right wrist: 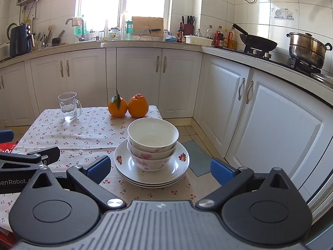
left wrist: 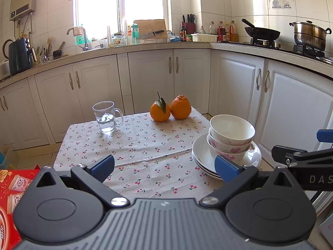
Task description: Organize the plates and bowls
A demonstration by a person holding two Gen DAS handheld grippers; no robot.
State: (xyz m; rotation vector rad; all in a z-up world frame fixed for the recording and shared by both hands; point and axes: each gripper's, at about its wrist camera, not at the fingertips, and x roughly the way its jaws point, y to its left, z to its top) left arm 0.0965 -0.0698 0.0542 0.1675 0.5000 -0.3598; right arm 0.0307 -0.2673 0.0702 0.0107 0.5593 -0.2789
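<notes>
Three nested bowls [right wrist: 153, 143], white with pink flowers, stand on a stack of white plates [right wrist: 133, 170] near the table's right front corner. The same bowls [left wrist: 231, 137] and plates [left wrist: 201, 156] show at the right in the left wrist view. My left gripper [left wrist: 165, 165] is open and empty, low over the cloth to the left of the stack. My right gripper [right wrist: 160, 169] is open and empty, its fingers spread wide on either side of the plates, just short of them.
A glass mug [left wrist: 106, 116] with water and two oranges [left wrist: 170, 108] stand at the far side of the cherry-print tablecloth [left wrist: 135, 145]. A red box [left wrist: 12, 189] lies left of the table. White cabinets [right wrist: 260, 112] stand behind and to the right.
</notes>
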